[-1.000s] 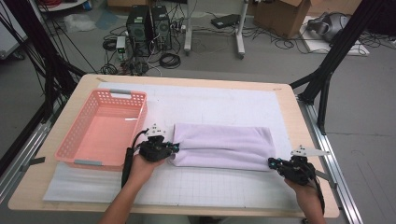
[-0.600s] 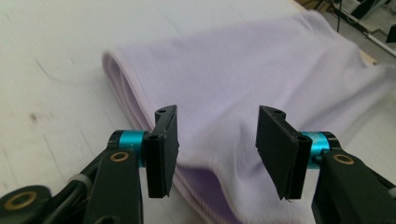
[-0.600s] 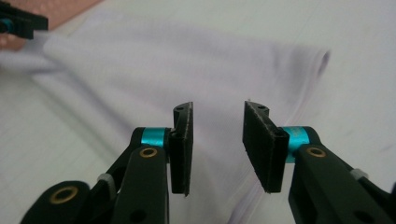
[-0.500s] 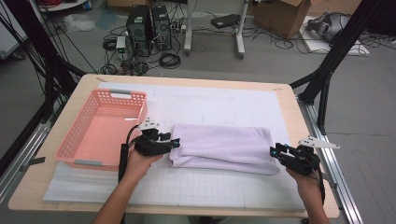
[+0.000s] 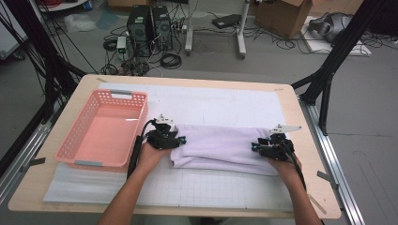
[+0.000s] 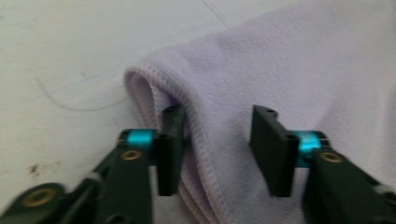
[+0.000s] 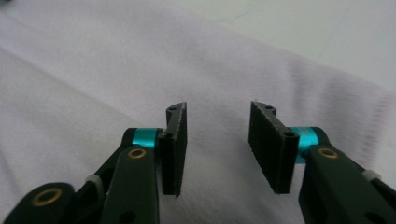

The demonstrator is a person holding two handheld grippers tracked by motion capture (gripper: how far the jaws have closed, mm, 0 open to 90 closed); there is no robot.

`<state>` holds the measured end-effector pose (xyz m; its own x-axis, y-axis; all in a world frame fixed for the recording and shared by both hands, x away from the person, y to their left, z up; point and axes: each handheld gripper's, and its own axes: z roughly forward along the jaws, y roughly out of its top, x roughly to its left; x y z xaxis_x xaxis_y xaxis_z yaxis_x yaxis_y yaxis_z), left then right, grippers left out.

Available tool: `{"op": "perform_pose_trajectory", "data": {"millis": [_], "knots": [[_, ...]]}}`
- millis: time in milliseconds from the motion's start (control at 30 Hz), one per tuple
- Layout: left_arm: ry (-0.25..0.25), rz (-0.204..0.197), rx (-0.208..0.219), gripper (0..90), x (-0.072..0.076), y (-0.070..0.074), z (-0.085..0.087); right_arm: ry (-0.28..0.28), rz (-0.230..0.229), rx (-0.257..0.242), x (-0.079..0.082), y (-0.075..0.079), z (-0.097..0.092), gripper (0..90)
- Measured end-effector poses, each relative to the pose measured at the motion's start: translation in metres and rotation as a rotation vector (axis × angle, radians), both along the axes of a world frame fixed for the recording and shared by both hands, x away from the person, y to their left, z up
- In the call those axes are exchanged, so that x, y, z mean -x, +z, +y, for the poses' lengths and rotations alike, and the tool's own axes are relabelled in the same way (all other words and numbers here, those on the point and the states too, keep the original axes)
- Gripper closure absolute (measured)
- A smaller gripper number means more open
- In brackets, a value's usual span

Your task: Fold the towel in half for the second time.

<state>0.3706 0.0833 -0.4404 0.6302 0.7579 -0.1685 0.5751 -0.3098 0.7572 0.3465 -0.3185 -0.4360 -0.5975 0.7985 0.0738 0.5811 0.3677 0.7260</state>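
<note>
Towel (image 5: 220, 149), pale lilac and folded into a long band, lies flat on a white gridded mat (image 5: 211, 187) on the wooden table (image 5: 300, 187), just to the right of a pink plastic basket (image 5: 105, 129). Taking the towel as the landmark: the left gripper (image 5: 174, 139) sits at its left end, between towel and basket, and the right gripper (image 5: 257, 147) sits over its right end. Both sets of fingers stand apart, and their jaws have just been closing a little after springing wider.

In the left gripper view, the left gripper (image 6: 215, 147) straddles the stitched, rolled edge of the towel (image 6: 289, 70); one finger (image 6: 169, 149) touches the hem, the other (image 6: 272, 149) stands clear, so nothing is pinched. In the right gripper view, the right gripper (image 7: 215, 147) hovers with parted fingers (image 7: 175, 149) over smooth cloth (image 7: 93, 93), gripping nothing.

Risks, as a judgement: the left fingers may catch only the top layer of the stacked hem, so the fold peels open when lifted. The right fingers face flat fabric with no edge, so they may slide off or bunch up a wrinkle. Uneven pulls by the two hands could skew the band, and a left-end swing could snag on the basket rim.
</note>
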Motion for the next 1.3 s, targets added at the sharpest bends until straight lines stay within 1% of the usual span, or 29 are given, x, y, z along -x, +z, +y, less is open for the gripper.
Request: {"op": "perform_pose_trajectory", "data": {"millis": [33,67,100,133,233,300,367,400,500,533,567,600,633,733,767,800,833,867,900,933,967,1000,1033,1100,1133,1167,1200,1233,1300], "knots": [[0.004,-0.012,-0.005,70.5,0.001,0.000,-0.001,0.004,-0.002,0.017,-0.001,-0.002,0.002,66.0],[0.014,-0.029,-0.003,78.3,0.001,0.001,-0.001,0.002,-0.002,0.015,-0.002,-0.002,0.003,75.9],[0.023,-0.040,0.008,82.2,0.001,0.003,0.000,-0.002,-0.001,0.005,-0.002,-0.001,0.003,84.6],[0.043,-0.054,0.036,83.4,0.001,0.004,0.001,-0.008,-0.002,0.001,-0.002,0.000,0.002,86.9],[0.092,-0.091,0.102,84.1,-0.001,0.011,0.008,-0.029,-0.021,-0.011,-0.003,0.003,0.001,87.7],[0.117,-0.108,0.116,84.6,-0.002,0.012,0.011,-0.044,-0.043,-0.018,-0.005,0.004,0.001,87.6],[0.137,-0.114,0.117,85.0,-0.005,0.011,0.012,-0.068,-0.060,-0.046,-0.006,0.005,0.001,87.2],[0.153,-0.115,0.131,85.0,-0.006,0.010,0.012,-0.080,-0.082,-0.048,-0.007,0.006,0.001,87.1],[0.214,-0.127,0.204,85.0,-0.012,0.008,0.013,-0.128,-0.118,-0.042,-0.011,0.009,0.003,87.3],[0.232,-0.124,0.217,84.9,-0.015,0.006,0.014,-0.139,-0.132,-0.040,-0.013,0.009,0.004,87.5],[0.242,-0.109,0.216,85.0,-0.018,0.004,0.013,-0.154,-0.145,-0.035,-0.014,0.009,0.005,87.5],[0.246,-0.098,0.200,84.9,-0.023,0.003,0.011,-0.167,-0.150,-0.028,-0.017,0.009,0.006,87.5],[0.253,-0.109,0.198,84.6,-0.024,0.003,0.009,-0.188,-0.151,-0.020,-0.020,0.008,0.007,87.5],[0.265,-0.138,0.182,82.4,-0.030,0.006,0.004,-0.210,-0.166,0.015,-0.026,0.005,0.011,86.4],[0.281,-0.153,0.177,78.1,-0.031,0.006,0.004,-0.209,-0.155,0.025,-0.029,0.003,0.011,81.7],[0.304,-0.142,0.177,72.5,-0.031,0.006,0.006,-0.212,-0.131,0.025,-0.032,0.001,0.011,74.0],[0.315,-0.106,0.186,64.4,-0.032,0.005,0.009,-0.215,-0.120,0.021,-0.033,0.001,0.010,67.2],[0.317,-0.065,0.198,55.3,-0.033,0.004,0.011,-0.225,-0.124,0.002,-0.033,0.002,0.007,64.9],[0.301,-0.042,0.193,51.5,-0.033,0.003,0.014,-0.240,-0.140,-0.029,-0.031,0.005,0.003,64.1],[0.285,-0.035,0.176,50.7,-0.032,0.003,0.014,-0.267,-0.163,-0.063,-0.029,0.008,-0.002,63.4],[0.272,-0.022,0.171,49.2,-0.032,0.002,0.015,-0.292,-0.182,-0.094,-0.028,0.012,-0.008,63.8],[0.261,-0.003,0.180,48.7,-0.032,0.001,0.016,-0.313,-0.185,-0.109,-0.027,0.014,-0.014,63.9],[0.250,0.010,0.191,48.0,-0.032,0.001,0.016,-0.327,-0.179,-0.100,-0.028,0.016,-0.019,63.8],[0.250,0.013,0.180,48.9,-0.034,-0.002,0.015,-0.335,-0.156,-0.088,-0.031,0.016,-0.025,61.7],[0.243,0.016,0.178,51.7,-0.035,-0.004,0.013,-0.335,-0.147,-0.080,-0.033,0.015,-0.027,59.2],[0.236,0.018,0.168,58.4,-0.036,-0.006,0.011,-0.331,-0.135,-0.072,-0.036,0.013,-0.027,56.8],[0.226,0.016,0.150,66.9,-0.036,-0.008,0.009,-0.320,-0.121,-0.057,-0.039,0.011,-0.025,56.0],[0.221,0.005,0.134,76.2,-0.036,-0.009,0.007,-0.306,-0.116,-0.027,-0.042,0.008,-0.023,55.0],[0.236,-0.026,0.123,81.8,-0.035,-0.008,0.004,-0.293,-0.100,0.017,-0.048,0.001,-0.018,54.3]]}}
